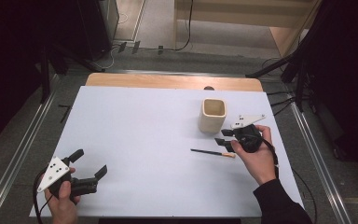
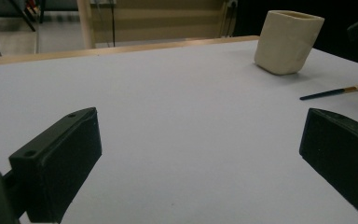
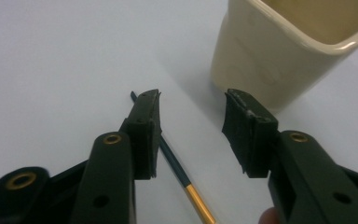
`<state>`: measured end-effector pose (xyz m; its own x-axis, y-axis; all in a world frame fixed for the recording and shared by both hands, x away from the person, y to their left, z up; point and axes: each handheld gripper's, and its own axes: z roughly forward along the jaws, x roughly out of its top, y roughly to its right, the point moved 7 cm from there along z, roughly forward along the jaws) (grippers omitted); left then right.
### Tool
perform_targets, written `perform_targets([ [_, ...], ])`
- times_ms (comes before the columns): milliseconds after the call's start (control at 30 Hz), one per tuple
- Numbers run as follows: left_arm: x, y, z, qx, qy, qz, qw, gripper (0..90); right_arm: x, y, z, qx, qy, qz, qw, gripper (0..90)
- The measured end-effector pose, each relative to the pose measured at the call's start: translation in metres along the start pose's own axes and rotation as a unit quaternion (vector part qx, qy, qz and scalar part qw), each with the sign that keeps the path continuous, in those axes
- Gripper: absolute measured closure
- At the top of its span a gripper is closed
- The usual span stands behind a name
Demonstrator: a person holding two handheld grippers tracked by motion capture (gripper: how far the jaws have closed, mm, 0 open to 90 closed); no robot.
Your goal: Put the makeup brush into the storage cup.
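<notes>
High view: the right hand-held gripper (image 1: 224, 141), jaws parted and empty, hovers over the paintbrush (image 1: 213, 152), which lies flat on the worktop (image 1: 135, 135) beside the cream cup (image 1: 212, 115), probably for pickup. The left hand-held gripper (image 1: 91, 163) waits wide apart, well clear.

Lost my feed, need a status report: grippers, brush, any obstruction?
Left gripper open, idle near the table edge. Right gripper open above the paintbrush, not gripping. Cream cup upright beside it; nothing in the way.
</notes>
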<state>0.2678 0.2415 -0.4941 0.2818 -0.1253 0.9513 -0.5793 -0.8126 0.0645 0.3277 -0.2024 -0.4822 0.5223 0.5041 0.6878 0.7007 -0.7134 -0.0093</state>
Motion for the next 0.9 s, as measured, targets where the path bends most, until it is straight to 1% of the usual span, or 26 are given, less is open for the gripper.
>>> perform_targets([
  [33,0.0,0.0,0.0,0.0,0.0,0.0,1.0,0.0,0.0,0.0,0.0,0.0,0.0,0.0,1.0,58.8],
  [100,0.0,-0.001,0.0,0.001,0.0,-0.001,1.0,0.0,0.002,0.0,0.006,0.017,-0.001,-0.003,0.9998,58.8],
  [133,0.0,-0.001,0.0,0.001,0.0,-0.001,1.0,0.0,0.002,0.0,0.006,0.017,-0.001,-0.003,0.9998,58.8],
  [167,0.0,-0.001,0.0,0.0,0.001,-0.001,1.0,0.0,0.001,-0.002,0.008,0.034,-0.009,-0.003,0.9994,58.5],
  [200,0.0,-0.001,0.0,0.0,0.002,-0.001,1.0,0.0,0.001,-0.003,0.011,0.042,-0.015,-0.002,0.999,58.4],
  [233,0.0,-0.001,0.0,0.001,0.001,-0.002,1.0,0.0,0.0,-0.003,0.015,0.038,-0.022,-0.007,0.999,58.6],
  [267,0.0,-0.001,0.0,0.001,0.001,-0.002,1.0,0.0,0.0,-0.003,0.015,0.038,-0.022,-0.007,0.999,58.6],
  [367,0.0,-0.001,0.0,0.001,0.001,-0.001,1.0,0.0,-0.003,-0.003,0.022,0.032,-0.043,-0.026,0.9982,62.4],
  [433,0.0,-0.001,0.0,0.0,0.001,-0.001,1.0,0.0,-0.005,-0.003,0.024,0.039,-0.058,-0.041,0.9967,63.7],
  [467,0.0,-0.001,0.0,0.0,0.001,-0.001,1.0,0.0,-0.005,-0.003,0.024,0.039,-0.058,-0.041,0.9967,63.7],
  [500,0.0,-0.001,0.0,0.0,0.0,-0.001,1.0,0.0,-0.007,-0.003,0.026,0.044,-0.07,-0.05,0.9953,63.7],
  [533,0.0,-0.001,0.0,0.0,0.0,-0.001,1.0,0.0,-0.007,-0.003,0.026,0.044,-0.07,-0.05,0.9953,63.7],
  [567,-0.001,0.0,0.0,0.0,0.0,-0.002,1.0,0.0,-0.008,-0.003,0.027,0.054,-0.075,-0.055,0.9942,64.8],
  [600,-0.001,0.0,0.0,0.0,0.0,-0.002,1.0,0.0,-0.009,-0.003,0.027,0.058,-0.081,-0.056,0.9934,65.7],
  [633,-0.001,0.0,0.001,0.0,0.0,-0.003,1.0,0.0,-0.009,-0.003,0.027,0.058,-0.081,-0.056,0.9934,65.7],
  [667,-0.001,0.0,0.001,-0.001,-0.001,-0.003,1.0,0.0,-0.011,-0.002,0.03,0.06,-0.091,-0.063,0.992,65.8],
  [700,-0.001,0.0,0.001,-0.001,-0.001,-0.001,1.0,0.0,-0.012,-0.002,0.031,0.06,-0.098,-0.061,0.9915,65.8],
  [733,-0.001,0.0,0.001,-0.001,-0.001,-0.001,1.0,0.0,-0.012,-0.002,0.031,0.06,-0.098,-0.061,0.9915,65.8],
  [767,-0.001,0.0,0.001,-0.002,-0.001,-0.001,1.0,0.0,-0.015,-0.001,0.034,0.061,-0.111,-0.07,0.9895,67.5],
  [800,-0.001,0.0,0.001,-0.002,-0.001,-0.001,1.0,0.0,-0.016,-0.001,0.035,0.061,-0.118,-0.067,0.9889,67.5],
  [833,-0.001,0.001,0.001,-0.002,-0.001,-0.002,1.0,0.0,-0.017,0.0,0.037,0.059,-0.122,-0.069,0.9883,68.7],
  [867,-0.001,0.0,0.001,-0.002,-0.001,-0.001,1.0,0.0,-0.018,-0.001,0.038,0.064,-0.127,-0.072,0.9873,71.3],
  [900,-0.001,0.0,0.001,-0.002,-0.001,-0.001,1.0,0.0,-0.018,-0.001,0.038,0.064,-0.127,-0.072,0.9873,71.3],
])
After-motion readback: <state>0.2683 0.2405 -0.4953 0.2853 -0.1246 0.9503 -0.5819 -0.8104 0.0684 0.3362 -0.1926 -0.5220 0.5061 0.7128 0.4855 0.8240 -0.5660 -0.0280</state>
